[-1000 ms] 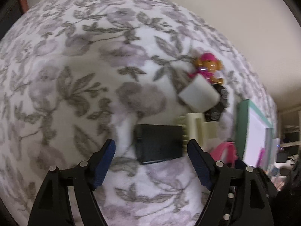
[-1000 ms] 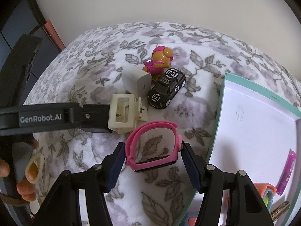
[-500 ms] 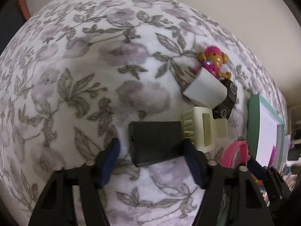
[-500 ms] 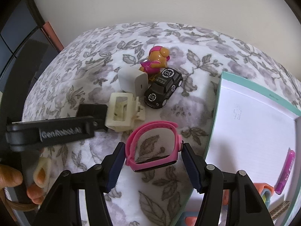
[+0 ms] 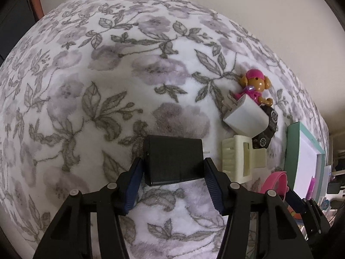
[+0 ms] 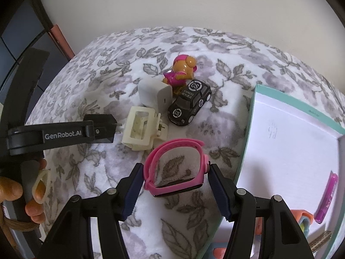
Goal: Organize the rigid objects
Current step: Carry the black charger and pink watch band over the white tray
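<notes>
Left wrist view: I am closing my left gripper squarely on the black box, pads touching its sides, while my right gripper is clamping the pink watch

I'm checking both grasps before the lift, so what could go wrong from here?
The left gripper is closing on the black adapter, whose prongs point at the cream hair clip; lifting might snag it. The right gripper squeezes a flexible pink watch by its band, which could flex and slip. The clip, white charger and toy car sit clustered, so a nudge may scatter them.
</notes>
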`<state>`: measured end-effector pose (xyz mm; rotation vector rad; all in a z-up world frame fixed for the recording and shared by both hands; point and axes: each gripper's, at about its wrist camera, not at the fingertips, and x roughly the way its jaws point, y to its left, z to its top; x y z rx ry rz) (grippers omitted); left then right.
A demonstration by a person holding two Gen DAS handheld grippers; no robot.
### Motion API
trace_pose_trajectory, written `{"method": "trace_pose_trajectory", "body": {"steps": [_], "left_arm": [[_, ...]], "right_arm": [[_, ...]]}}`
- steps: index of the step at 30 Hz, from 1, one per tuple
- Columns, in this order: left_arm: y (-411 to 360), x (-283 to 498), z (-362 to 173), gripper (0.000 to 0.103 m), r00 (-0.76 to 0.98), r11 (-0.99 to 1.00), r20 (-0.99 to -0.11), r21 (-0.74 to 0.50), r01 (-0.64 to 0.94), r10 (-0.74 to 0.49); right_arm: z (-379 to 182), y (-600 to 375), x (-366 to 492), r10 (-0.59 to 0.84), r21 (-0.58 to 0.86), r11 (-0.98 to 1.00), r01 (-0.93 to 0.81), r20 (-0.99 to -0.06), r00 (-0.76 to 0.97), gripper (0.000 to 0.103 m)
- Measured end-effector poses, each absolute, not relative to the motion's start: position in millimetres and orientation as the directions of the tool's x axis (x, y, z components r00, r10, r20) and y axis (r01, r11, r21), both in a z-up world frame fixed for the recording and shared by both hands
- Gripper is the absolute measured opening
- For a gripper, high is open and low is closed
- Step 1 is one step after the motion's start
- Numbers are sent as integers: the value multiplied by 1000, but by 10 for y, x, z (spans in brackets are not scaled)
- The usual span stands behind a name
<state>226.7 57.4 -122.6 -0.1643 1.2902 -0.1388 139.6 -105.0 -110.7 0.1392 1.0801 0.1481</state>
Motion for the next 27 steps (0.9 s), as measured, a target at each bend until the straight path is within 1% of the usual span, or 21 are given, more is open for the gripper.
{"method": "trace_pose_trajectory", "body": {"steps": [8, 15, 22, 27], "left_arm": [[650, 2192, -884, 58, 334, 969, -911, -247, 22, -240], [500, 2109, -450, 58, 407, 957, -868, -277, 81, -286], [74, 2001, -99, 58, 445, 940, -829, -284, 187, -339], [-322, 1935, -9, 58, 436, 921, -816, -288, 262, -379]], "right_arm": [[-895, -1100, 1372, 185, 184, 982, -52, -841, 508, 64], [-607, -1267, 1312, 167, 182, 983, -29, -807, 566, 64], [-293, -1648, 1167, 69, 136, 989, 59, -778, 624, 64], [-139, -2008, 1063, -6, 105, 985, 134, -764, 645, 64]]}}
